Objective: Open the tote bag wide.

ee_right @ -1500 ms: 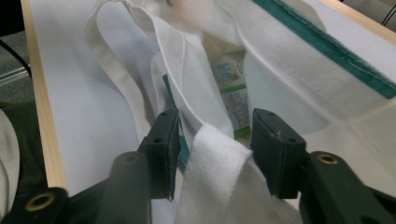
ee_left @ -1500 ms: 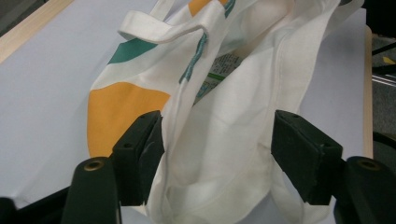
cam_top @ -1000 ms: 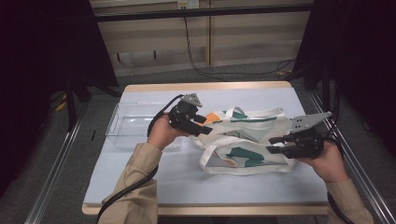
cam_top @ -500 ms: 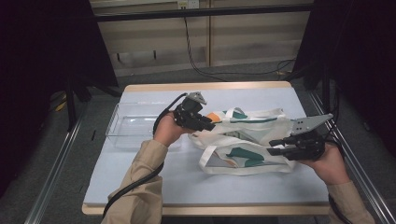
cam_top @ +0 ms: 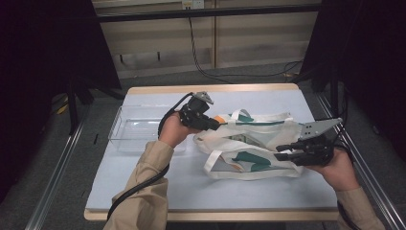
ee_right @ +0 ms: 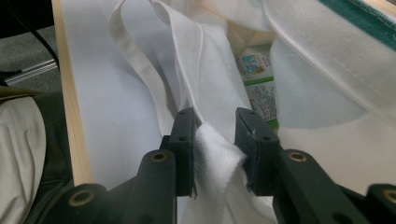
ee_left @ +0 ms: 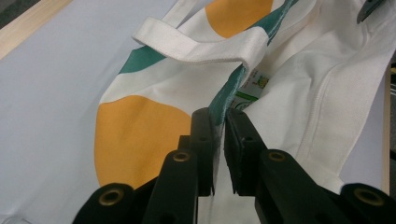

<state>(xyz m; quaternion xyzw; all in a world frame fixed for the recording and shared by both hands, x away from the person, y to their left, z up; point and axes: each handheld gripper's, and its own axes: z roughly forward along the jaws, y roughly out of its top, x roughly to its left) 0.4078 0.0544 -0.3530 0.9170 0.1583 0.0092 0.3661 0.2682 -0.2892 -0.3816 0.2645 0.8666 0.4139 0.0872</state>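
A white tote bag [cam_top: 258, 143] with green and orange patches lies on the pale blue table [cam_top: 143, 187]. My left gripper [cam_top: 215, 125] is at the bag's far left rim. Its jaws have just been closing, and in the left gripper view [ee_left: 223, 119] they pinch the green-edged rim [ee_left: 229, 93]. My right gripper [cam_top: 280, 152] is at the bag's near right side. In the right gripper view [ee_right: 215, 119] it is shut on a bunched fold of white fabric [ee_right: 212, 144]. A printed carton [ee_right: 259, 84] lies inside the bag's mouth.
A clear plastic bin [cam_top: 129, 127] stands on the table's left side, just behind my left hand. The bag's white handles [ee_right: 140, 70] trail loose toward the table's wooden front edge [ee_right: 70, 107]. Metal rails run along both sides of the table.
The left gripper's jaws have narrowed onto the bag's rim, and that hand has edged slightly toward the bag. The right hand and its hold on the fabric have not changed.
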